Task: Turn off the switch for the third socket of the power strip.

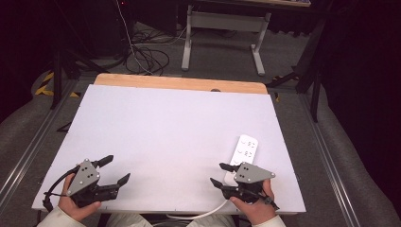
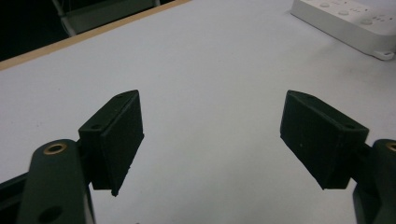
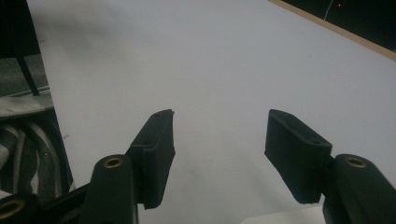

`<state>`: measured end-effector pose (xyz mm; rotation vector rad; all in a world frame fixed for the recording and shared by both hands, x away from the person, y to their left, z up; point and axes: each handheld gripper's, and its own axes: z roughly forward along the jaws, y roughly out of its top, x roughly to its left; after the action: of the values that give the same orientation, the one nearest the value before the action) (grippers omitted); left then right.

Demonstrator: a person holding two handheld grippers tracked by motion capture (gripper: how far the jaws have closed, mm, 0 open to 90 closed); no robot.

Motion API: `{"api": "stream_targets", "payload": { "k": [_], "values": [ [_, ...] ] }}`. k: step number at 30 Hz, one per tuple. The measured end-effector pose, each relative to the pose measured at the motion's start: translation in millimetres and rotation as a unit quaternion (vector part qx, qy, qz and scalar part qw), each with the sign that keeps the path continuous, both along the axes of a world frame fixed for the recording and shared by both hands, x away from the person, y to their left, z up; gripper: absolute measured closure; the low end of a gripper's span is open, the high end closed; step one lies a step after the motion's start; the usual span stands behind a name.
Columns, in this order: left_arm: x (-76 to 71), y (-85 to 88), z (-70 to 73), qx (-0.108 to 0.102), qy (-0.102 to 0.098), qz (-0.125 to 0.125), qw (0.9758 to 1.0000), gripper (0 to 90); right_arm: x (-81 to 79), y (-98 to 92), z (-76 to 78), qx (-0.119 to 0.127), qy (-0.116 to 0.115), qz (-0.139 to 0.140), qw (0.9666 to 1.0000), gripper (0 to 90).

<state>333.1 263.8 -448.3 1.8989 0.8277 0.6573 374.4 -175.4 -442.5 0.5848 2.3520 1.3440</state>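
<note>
White plastic power strip (image 1: 244, 153) lies flat near table's right edge, untouched | right gripper (image 1: 221, 174) just beside its near end, jaws spread, empty | left gripper (image 1: 115, 169) well apart, jaws spread, empty | white tabletop (image 1: 165, 132) | progress: nothing begun, judged.

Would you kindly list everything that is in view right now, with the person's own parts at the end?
Power strip: one, white, right side of the board, just ahead of the right tool; its white cord runs off the near edge.
Board: one, white, covering the table.
Table: one, wooden edge showing at the far side.
Desk frame: one, grey, on the floor beyond the table.
Cables: several, black and white, on the floor.
Left tool: one, black, near-left corner, open.
Right tool: one, black, near right, open.
Hands: two, holding the tools.
</note>
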Motion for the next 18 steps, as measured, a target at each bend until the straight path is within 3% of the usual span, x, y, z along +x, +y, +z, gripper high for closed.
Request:
{"api": "stream_targets", "payload": {
  "k": [18],
  "values": [
    [2.1, 3.6, 1.2, -0.003, 0.007, 0.009, 0.9999, 21.6, 23.0, 0.0, 31.5, 0.005, 0.013, -0.020, 0.9997, 44.2]
  ]
}}
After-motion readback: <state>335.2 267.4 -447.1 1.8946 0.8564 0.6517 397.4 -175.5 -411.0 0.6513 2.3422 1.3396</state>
